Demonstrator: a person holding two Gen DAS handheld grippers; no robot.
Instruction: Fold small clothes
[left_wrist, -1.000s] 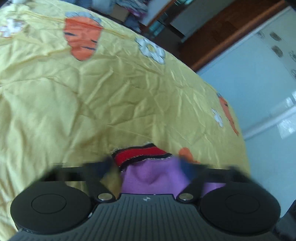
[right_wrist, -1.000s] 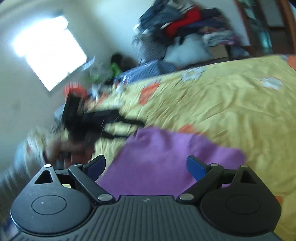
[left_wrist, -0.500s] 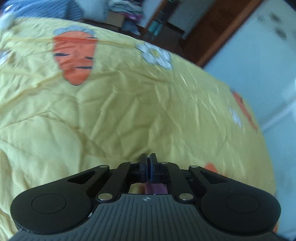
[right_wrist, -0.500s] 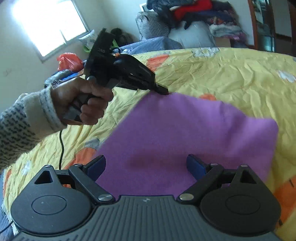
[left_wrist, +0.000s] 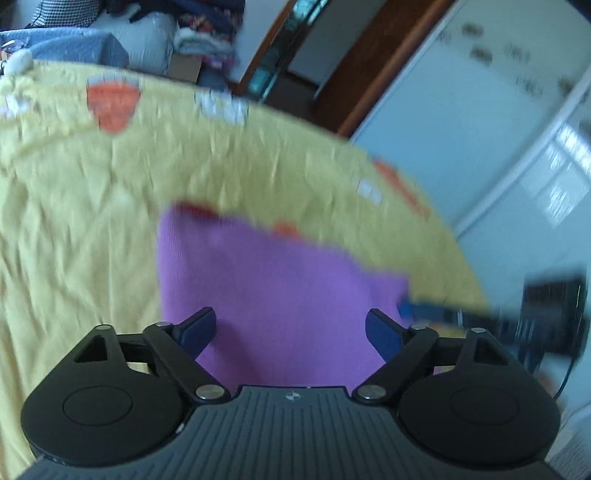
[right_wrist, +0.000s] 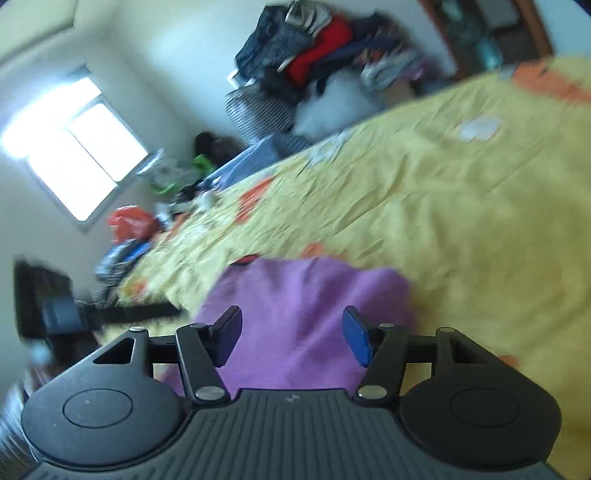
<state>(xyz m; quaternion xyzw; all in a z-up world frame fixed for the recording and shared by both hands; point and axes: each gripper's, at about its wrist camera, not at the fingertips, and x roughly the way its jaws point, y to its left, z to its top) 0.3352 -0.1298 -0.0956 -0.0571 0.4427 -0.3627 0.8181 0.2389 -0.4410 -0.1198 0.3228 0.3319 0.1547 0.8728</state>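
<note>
A small purple garment (left_wrist: 280, 291) with a red and black trim (left_wrist: 192, 208) lies on the yellow bedspread (left_wrist: 81, 229). My left gripper (left_wrist: 290, 328) hovers over its near edge, jaws opening, the cloth below them and not pinched. In the right wrist view the same purple garment (right_wrist: 306, 306) lies under my right gripper (right_wrist: 291, 332), whose jaws are closing with the cloth showing between the fingers, no pad pressing on it. The right gripper (left_wrist: 408, 308) reaches the garment's right corner in the left wrist view. The left gripper (right_wrist: 170, 311) shows blurred at the garment's left side.
The yellow bedspread (right_wrist: 461, 206) carries carrot and flower prints. A pile of clothes (right_wrist: 317, 55) rises at the bed's far end, and bags and loose items (right_wrist: 129, 225) lie beside a bright window (right_wrist: 70, 158). White wardrobe doors (left_wrist: 498, 147) stand to the right of the bed.
The left gripper, shut on the purple cloth half a second ago, has let go, opened wide and drawn back. The right gripper's fingers have come closer together, and its view has rolled.
</note>
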